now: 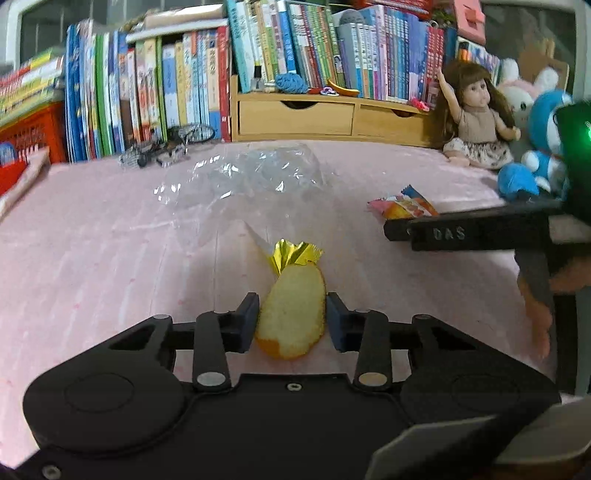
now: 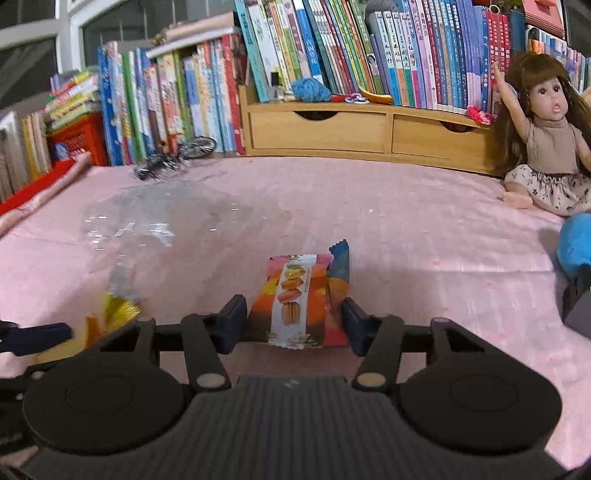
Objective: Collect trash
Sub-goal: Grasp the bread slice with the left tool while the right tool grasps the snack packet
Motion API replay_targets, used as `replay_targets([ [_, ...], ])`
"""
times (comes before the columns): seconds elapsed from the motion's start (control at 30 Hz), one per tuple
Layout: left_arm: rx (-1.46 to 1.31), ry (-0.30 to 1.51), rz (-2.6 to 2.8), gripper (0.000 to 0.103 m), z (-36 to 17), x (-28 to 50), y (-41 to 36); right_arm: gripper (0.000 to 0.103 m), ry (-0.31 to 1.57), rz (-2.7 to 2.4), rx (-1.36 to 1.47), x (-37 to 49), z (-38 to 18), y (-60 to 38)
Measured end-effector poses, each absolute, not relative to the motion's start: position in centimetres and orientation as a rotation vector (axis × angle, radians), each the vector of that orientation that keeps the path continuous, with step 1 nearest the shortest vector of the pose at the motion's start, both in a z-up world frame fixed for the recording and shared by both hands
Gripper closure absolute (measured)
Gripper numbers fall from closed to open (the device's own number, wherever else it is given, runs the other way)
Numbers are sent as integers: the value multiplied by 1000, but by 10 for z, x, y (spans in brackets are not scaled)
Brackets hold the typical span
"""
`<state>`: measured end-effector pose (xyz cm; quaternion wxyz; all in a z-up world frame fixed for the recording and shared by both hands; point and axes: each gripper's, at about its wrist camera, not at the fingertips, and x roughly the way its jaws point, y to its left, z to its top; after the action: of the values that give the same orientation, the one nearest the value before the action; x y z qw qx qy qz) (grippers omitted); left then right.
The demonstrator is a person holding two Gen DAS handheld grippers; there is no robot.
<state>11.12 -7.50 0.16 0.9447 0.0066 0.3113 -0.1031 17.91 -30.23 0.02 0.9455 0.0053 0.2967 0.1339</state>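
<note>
Now we have a wrapper between each pair of fingers, on the pink cloth [image 1: 110,258].
Left wrist view: our left gripper [image 1: 291,319], partly closed, presses both pads against the yellow cake wrapper [image 1: 291,314]. Right wrist view: our right gripper [image 2: 293,321], about half open, clamps the macaron packet [image 2: 299,302], pads touching its sides.

surface: a pink cloth [image 1: 92,258] covers the flat top, lightly wrinkled
back: rows of upright books [image 2: 406,48], spines outward
shelf unit: a light wooden riser [image 1: 295,118] with two drawers, books standing on top of it
left: a red plastic crate [image 2: 77,138] with books stacked on it
window: a pale frame [image 2: 70,26] with dark panes, upper left
light: even, indoor
</note>
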Motion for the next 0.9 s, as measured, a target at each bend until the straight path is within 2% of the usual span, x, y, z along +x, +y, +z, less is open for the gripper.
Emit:
replay_targets([
  [0.53, -37, 635, -200, 67, 19, 33, -43, 43, 526, 441, 81, 66, 21, -292],
  [0.9, -112, 691, -207, 67, 14, -63, -17, 43, 582, 592, 51, -47, 10, -272],
])
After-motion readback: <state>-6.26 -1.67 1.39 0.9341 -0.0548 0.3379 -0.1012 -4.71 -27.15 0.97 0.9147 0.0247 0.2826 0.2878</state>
